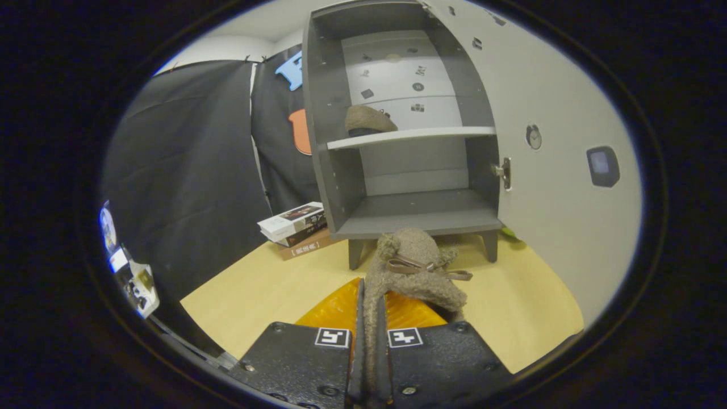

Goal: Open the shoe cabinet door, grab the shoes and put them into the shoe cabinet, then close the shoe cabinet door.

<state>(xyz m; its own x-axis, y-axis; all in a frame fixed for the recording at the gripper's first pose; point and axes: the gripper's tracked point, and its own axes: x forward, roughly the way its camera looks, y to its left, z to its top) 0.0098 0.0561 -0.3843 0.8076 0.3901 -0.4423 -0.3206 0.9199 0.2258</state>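
Observation:
A fuzzy tan shoe (pixel 417 267) with a brown bow hangs between my fingers, and my gripper (pixel 372 318) is shut on its rim. Its toe points at the grey shoe cabinet (pixel 341 187), which stands just beyond the fingers on short legs. The cabinet door (pixel 556 170) is swung wide open to the right. A second tan shoe (pixel 369 120) rests on the cabinet's white middle shelf (pixel 431 134). The bottom compartment (pixel 420 213) holds nothing, and the held shoe is level with its front edge, a little short of it.
A stack of books (pixel 295 227) lies on the pale wooden tabletop (pixel 255 289) left of the cabinet. A small green thing (pixel 508 232) peeks out by the cabinet's right leg. Black cloth hangs behind and to the left.

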